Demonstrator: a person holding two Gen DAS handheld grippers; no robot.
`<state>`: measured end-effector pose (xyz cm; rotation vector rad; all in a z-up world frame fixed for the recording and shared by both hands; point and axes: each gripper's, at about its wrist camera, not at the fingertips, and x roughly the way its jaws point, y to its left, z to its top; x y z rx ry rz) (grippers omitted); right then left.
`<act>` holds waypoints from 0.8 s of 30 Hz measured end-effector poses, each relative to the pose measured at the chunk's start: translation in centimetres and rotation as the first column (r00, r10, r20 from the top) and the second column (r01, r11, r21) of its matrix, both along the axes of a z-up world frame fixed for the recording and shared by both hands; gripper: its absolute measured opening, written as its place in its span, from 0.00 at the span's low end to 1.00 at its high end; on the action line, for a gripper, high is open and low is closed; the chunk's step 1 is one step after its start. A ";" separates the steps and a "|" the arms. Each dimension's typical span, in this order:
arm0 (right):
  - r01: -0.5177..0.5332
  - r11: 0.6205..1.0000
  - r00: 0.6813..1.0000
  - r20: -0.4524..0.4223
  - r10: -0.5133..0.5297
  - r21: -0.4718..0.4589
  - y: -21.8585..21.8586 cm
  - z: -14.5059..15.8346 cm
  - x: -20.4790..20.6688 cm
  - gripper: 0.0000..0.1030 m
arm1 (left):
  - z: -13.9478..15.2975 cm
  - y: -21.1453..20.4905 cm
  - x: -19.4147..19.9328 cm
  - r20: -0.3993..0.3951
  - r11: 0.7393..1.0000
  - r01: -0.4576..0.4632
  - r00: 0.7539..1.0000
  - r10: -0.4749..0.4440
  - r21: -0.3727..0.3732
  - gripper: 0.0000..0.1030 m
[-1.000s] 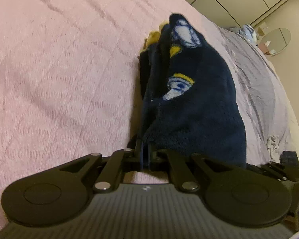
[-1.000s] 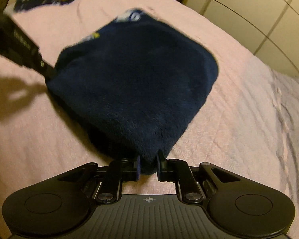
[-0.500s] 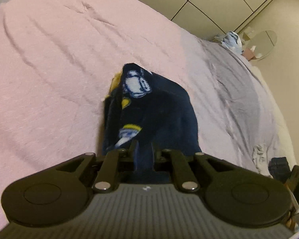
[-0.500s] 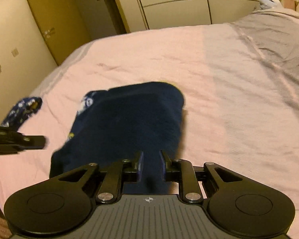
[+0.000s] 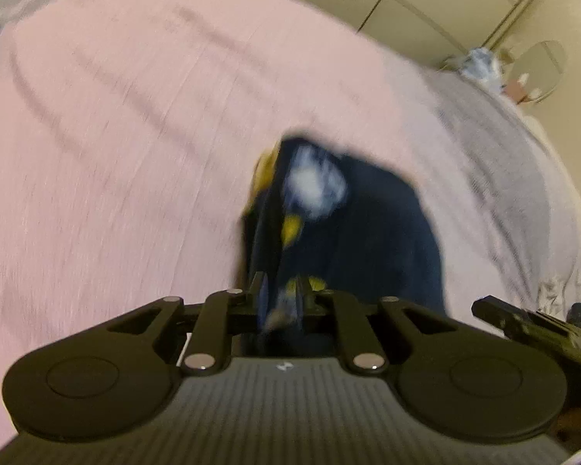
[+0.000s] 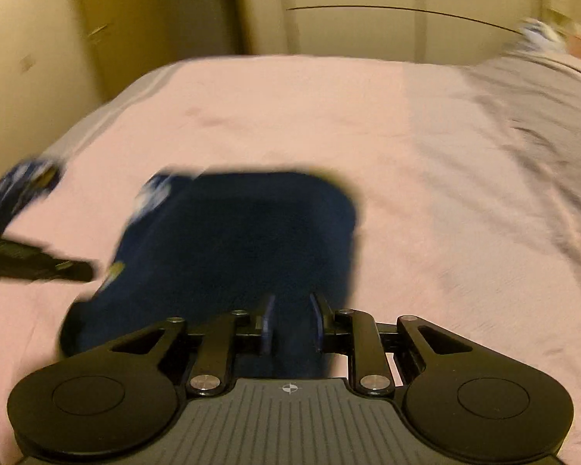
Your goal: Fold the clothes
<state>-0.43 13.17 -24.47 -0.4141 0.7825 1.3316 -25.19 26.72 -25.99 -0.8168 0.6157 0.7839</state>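
Note:
A dark navy fleece garment with white and yellow prints lies folded on the pink bed cover. It also shows in the right wrist view. My left gripper has its near edge between its fingers, with a small gap showing. My right gripper is slightly parted around the garment's other near edge. The right gripper shows at the right of the left wrist view; the left gripper shows at the left of the right wrist view. Both views are blurred.
A second navy patterned piece lies at the far left of the bed. A grey cover spans the bed's right part. Cupboard doors stand behind. A round mirror and small items are at the far right.
The garment has come down flat onto the bed. Both grippers' fingers have parted a little from their tight pinch. Both views have tilted up toward the cupboards.

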 end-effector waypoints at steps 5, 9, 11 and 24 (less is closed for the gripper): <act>0.083 0.996 0.994 -0.063 -0.085 -0.027 6.1 0.0 4.5 0.22 | 1.2 4.0 4.7 0.016 0.993 0.070 0.997 -0.072 0.091 0.10; 0.068 0.993 0.980 -0.179 -0.085 -0.094 10.0 -2.9 4.7 0.22 | -2.8 6.3 7.6 -0.081 0.993 0.105 0.992 -0.101 0.056 0.12; 0.042 0.988 0.979 -0.190 -0.070 -0.148 11.1 -5.0 3.4 0.22 | -5.5 6.6 7.3 -0.111 0.993 0.109 0.988 -0.104 0.040 0.13; 0.112 0.985 0.993 -0.025 -0.116 -0.128 7.9 -2.6 0.1 0.22 | -1.2 3.7 3.6 -0.047 0.990 0.099 0.994 -0.095 0.104 0.10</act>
